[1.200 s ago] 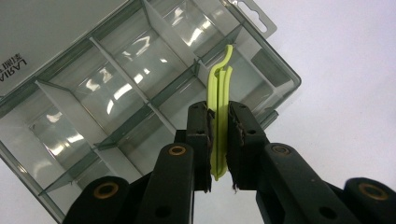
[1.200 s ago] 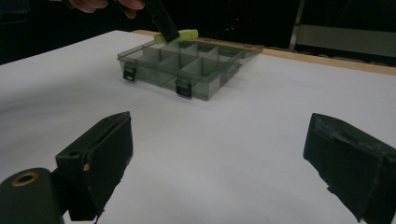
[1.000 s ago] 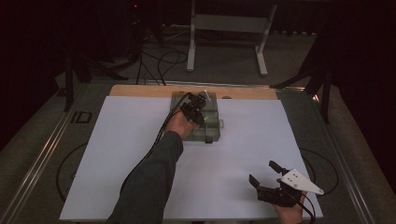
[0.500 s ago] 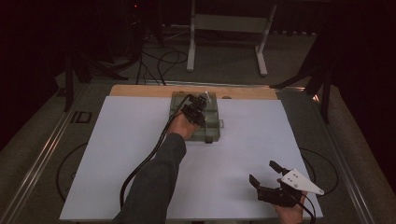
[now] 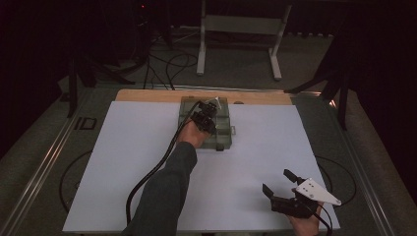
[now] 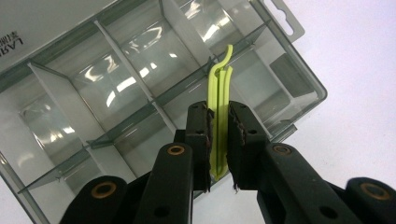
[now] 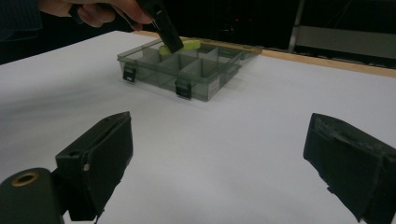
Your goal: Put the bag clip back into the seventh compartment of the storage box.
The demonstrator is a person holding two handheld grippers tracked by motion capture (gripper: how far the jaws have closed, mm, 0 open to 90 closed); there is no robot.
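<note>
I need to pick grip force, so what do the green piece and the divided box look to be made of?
Green piece: probably moulded plastic, matte, uniformly lime, thin ribs, clamped in the left gripper. Divided box: likely hard clear smoky plastic, glossy, with glare and dividers showing through.

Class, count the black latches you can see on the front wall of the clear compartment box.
2. Both sit on the near wall of the box in the right gripper view: one latch at its left, the other nearer the middle. Others may be hidden.
</note>
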